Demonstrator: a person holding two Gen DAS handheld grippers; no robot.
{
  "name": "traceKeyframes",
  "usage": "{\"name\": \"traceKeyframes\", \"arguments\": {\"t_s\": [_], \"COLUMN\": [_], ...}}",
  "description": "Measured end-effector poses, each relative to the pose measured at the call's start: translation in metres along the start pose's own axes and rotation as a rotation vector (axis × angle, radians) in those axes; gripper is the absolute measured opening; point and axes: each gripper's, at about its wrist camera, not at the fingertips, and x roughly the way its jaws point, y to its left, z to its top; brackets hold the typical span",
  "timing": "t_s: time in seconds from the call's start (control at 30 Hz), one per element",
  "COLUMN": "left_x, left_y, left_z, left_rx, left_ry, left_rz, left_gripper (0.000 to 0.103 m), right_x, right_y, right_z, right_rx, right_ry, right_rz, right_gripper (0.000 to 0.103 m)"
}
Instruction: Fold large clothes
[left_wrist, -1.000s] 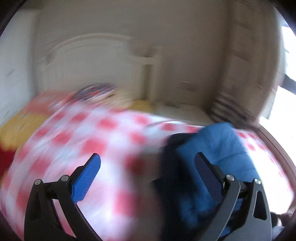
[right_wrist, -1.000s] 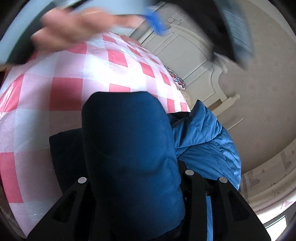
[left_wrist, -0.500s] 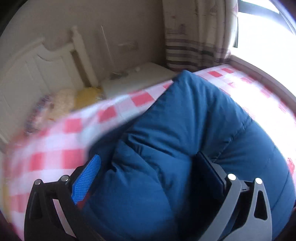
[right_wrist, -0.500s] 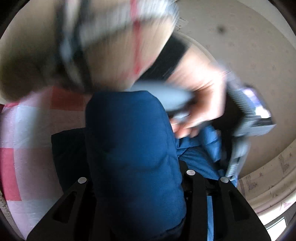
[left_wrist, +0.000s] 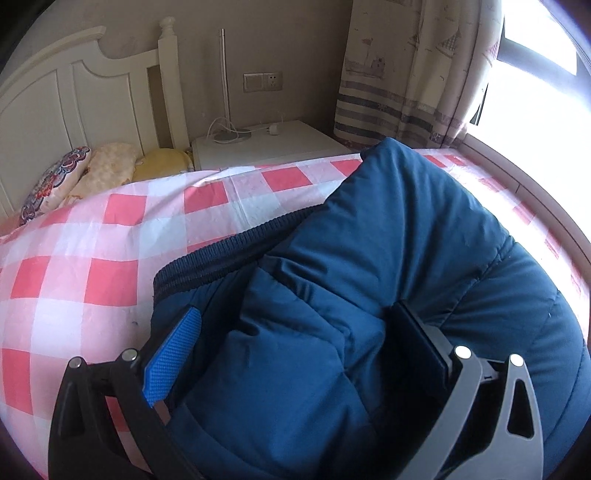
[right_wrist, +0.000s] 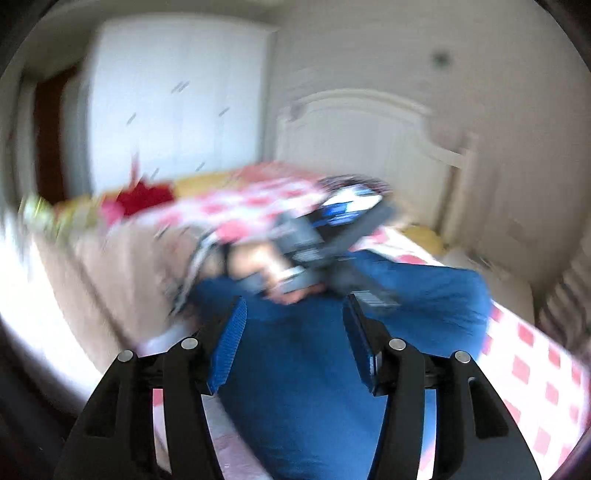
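Lying on the red-and-white checked bed cover (left_wrist: 110, 240), the padded blue quilted jacket (left_wrist: 388, 277) is bulging up between the spread fingers of the left claw (left_wrist: 295, 347), which is straddling a thick fold without pinching it. The right claw (right_wrist: 295, 339) is hovering over the jacket with its fingers apart, its view blurred.
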Motion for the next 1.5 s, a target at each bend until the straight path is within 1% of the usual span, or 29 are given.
{"name": "traceKeyframes", "arguments": {"t_s": [0.07, 0.1, 0.2, 0.23, 0.27, 0.33, 0.37, 0.4, 0.43, 0.47, 0.5, 0.53, 0.57, 0.6, 0.67, 0.73, 0.8, 0.83, 0.9, 0.97, 1.1, 1.17, 1.2, 1.23, 1.27, 1.37, 1.4, 1.47, 1.5], "left_x": [0.0, 0.0, -0.003, -0.006, -0.011, -0.029, -0.041, -0.053, -0.074, -0.09, -0.104, -0.115, -0.115, -0.11, -0.08, -0.039, -0.029, -0.03, -0.033, -0.035, -0.038, -0.039, -0.039, -0.039, -0.039, -0.042, -0.043, -0.043, -0.045], "left_y": [0.0, 0.0, -0.002, -0.005, -0.008, -0.017, -0.022, -0.026, -0.033, -0.038, -0.042, -0.048, -0.05, -0.052, -0.055, -0.057, -0.049, -0.042, -0.039, -0.04, -0.042, -0.038, -0.035, -0.032, -0.029, -0.023, -0.021, -0.019, -0.018], "left_z": [-0.001, -0.001, -0.001, 0.001, 0.002, 0.008, 0.011, 0.013, 0.015, 0.017, 0.018, 0.02, 0.021, 0.022, 0.019, 0.009, 0.001, -0.002, -0.007, -0.013, -0.016, -0.017, -0.016, -0.018, -0.019, -0.022, -0.023, -0.024, -0.024], "left_rx": [-0.001, -0.001, 0.0, 0.012, 0.032, 0.075, 0.096, 0.108, 0.109, 0.094, 0.073, 0.043, 0.018, -0.014, -0.064, -0.053, -0.077, -0.117, -0.145, -0.153, -0.158, -0.178, -0.187, -0.202, -0.215, -0.249, -0.257, -0.268, -0.275], "left_ry": [-0.004, -0.005, -0.007, -0.002, 0.007, 0.03, 0.037, 0.029, -0.008, -0.042, -0.071, -0.09, -0.086, -0.069, 0.012, 0.102, 0.058, 0.05, 0.027, -0.005, -0.033, -0.036, -0.038, -0.04, -0.043, -0.052, -0.055, -0.055, -0.06], "left_rz": [0.0, 0.001, 0.013, 0.039, 0.086, 0.257, 0.342, 0.389, 0.43, 0.419, 0.378, 0.319, 0.304, 0.305, 0.291, 0.321, 0.286, 0.268, 0.295, 0.331, 0.387, 0.383, 0.378, 0.378, 0.381, 0.398, 0.409, 0.427, 0.431], "left_gripper": [0.101, 0.101, 0.101, 0.101, 0.101, 0.101, 0.101, 0.101, 0.101, 0.101, 0.101, 0.101, 0.101, 0.101, 0.101, 0.101, 0.101, 0.101, 0.101, 0.101, 0.101, 0.101, 0.101, 0.101, 0.101, 0.101, 0.101, 0.101, 0.101], "right_x": [0.001, 0.007, 0.034, 0.054, 0.063, 0.072, 0.071, 0.071, 0.07, 0.069, 0.068, 0.07, 0.071, 0.072, 0.071, 0.067, 0.061, 0.054, 0.032, 0.011, -0.006, 0.003, 0.011, 0.025, 0.038, 0.087, 0.11, 0.167, 0.189], "right_y": [-0.022, -0.031, -0.015, 0.002, 0.016, 0.032, 0.029, 0.024, 0.021, 0.02, 0.021, 0.023, 0.025, 0.024, 0.025, 0.026, 0.03, 0.028, 0.016, -0.013, -0.099, -0.14, -0.154, -0.171, -0.182, -0.2, -0.205, -0.202, -0.2], "right_z": [0.0, -0.002, -0.009, -0.018, -0.027, -0.037, -0.037, -0.037, -0.037, -0.036, -0.036, -0.037, -0.037, -0.037, -0.037, -0.036, -0.033, -0.032, -0.031, -0.026, 0.003, 0.02, 0.027, 0.038, 0.046, 0.06, 0.06, 0.04, 0.024], "right_rx": [0.093, 0.137, 0.167, 0.129, 0.072, -0.035, -0.028, -0.007, 0.0, 0.0, -0.007, -0.016, -0.022, -0.023, -0.022, -0.04, -0.088, -0.11, -0.151, -0.128, 0.077, 0.18, 0.208, 0.242, 0.261, 0.276, 0.267, 0.215, 0.201], "right_ry": [0.006, 0.017, 0.081, 0.155, 0.172, 0.172, 0.176, 0.178, 0.178, 0.175, 0.173, 0.171, 0.168, 0.166, 0.165, 0.169, 0.176, 0.188, 0.195, 0.162, 0.043, -0.023, -0.035, -0.04, -0.039, 0.009, 0.053, 0.247, 0.322], "right_rz": [-0.012, 0.004, 0.128, 0.164, 0.127, 0.063, 0.068, 0.087, 0.098, 0.099, 0.093, 0.087, 0.082, 0.081, 0.082, 0.072, 0.087, 0.115, 0.161, 0.122, -0.049, -0.125, -0.149, -0.168, -0.168, -0.151, -0.154, -0.183, -0.169], "right_gripper": [0.05, 0.049, 0.047, 0.047, 0.047, 0.047, 0.047, 0.047, 0.047, 0.047, 0.047, 0.047, 0.047, 0.047, 0.047, 0.047, 0.047, 0.047, 0.047, 0.047, 0.047, 0.047, 0.046, 0.041, 0.039, 0.03, 0.025, 0.024, 0.024]}}
